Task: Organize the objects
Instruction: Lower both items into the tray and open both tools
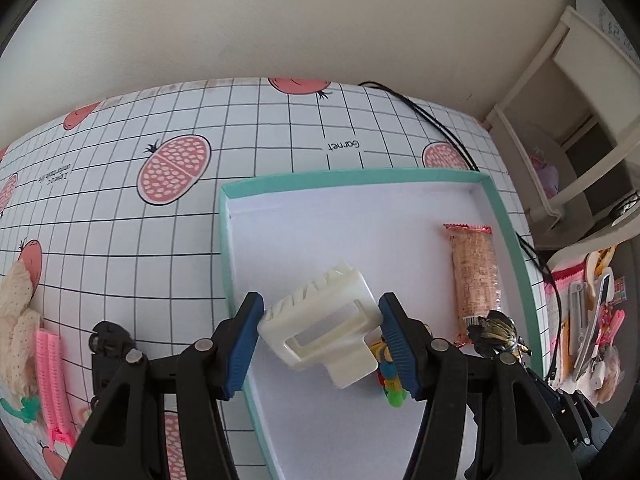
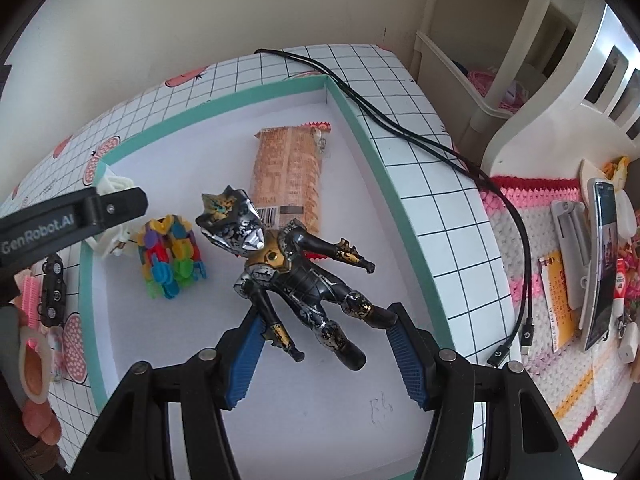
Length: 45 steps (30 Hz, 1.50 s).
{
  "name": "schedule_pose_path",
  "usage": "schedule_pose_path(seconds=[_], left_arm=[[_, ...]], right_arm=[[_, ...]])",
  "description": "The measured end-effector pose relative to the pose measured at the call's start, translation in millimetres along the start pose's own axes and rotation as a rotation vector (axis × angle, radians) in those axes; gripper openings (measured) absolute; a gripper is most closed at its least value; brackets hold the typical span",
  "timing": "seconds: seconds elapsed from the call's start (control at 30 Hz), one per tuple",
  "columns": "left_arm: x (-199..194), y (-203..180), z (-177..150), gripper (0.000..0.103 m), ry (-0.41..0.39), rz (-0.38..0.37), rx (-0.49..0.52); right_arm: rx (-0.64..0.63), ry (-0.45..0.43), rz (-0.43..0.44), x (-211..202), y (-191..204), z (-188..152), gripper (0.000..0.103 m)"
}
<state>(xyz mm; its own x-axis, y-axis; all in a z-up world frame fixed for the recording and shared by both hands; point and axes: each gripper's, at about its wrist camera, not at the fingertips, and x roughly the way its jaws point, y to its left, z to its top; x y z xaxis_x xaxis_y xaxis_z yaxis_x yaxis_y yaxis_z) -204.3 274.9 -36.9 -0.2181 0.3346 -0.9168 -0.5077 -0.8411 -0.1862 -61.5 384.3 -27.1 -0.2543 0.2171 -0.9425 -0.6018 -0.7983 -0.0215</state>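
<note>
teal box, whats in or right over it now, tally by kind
White hair clip, between the left claw pads: 1
Snack packet: 1
Colourful linked-piece toy: 1
Black and silver action figure, lying flat in front of the open right claw: 1
Total: 4, all within the teal box

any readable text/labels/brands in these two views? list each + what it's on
"Garnet": printed upside down on the gridded tablecloth, beyond the teal box.
"GenRobot.AI": on the left gripper arm, right wrist view.
Small script near the halved pomegranate print: too small to read.
Snack packet print and barcode: blurred.
Orange card and phone screen on the knitted mat: unreadable.
Pencil scribble on the box floor: illegible.
</note>
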Motion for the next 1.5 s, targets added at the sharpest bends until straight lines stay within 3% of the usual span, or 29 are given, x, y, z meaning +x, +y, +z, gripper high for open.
schedule_pose_path(seconds=[0.53,0.8,0.9,1.33,1.5], left_arm=[[9,-6,-9,0.061,0.028,0.017,0.011],[-4,-3,-11,0.063,0.028,0.026,0.002],[-9,-2,-13,0.069,0.027,0.034,-0.007],[-41,1,-10,0.07,-0.018,0.051,-0.035],[-61,14,-18,0.07,-0.048,0.068,-0.06]], right_arm=[[-0.017,0.024,-0.007,8,5,-5,0.064],[-0.025,0.025,0.009,2,7,-6,0.065],[-0.027,0.025,0.018,-1,8,-7,0.065],[-0.025,0.002,0.058,-18,7,-4,0.08],[-0.023,-0.024,0.072,-30,7,0,0.08]])
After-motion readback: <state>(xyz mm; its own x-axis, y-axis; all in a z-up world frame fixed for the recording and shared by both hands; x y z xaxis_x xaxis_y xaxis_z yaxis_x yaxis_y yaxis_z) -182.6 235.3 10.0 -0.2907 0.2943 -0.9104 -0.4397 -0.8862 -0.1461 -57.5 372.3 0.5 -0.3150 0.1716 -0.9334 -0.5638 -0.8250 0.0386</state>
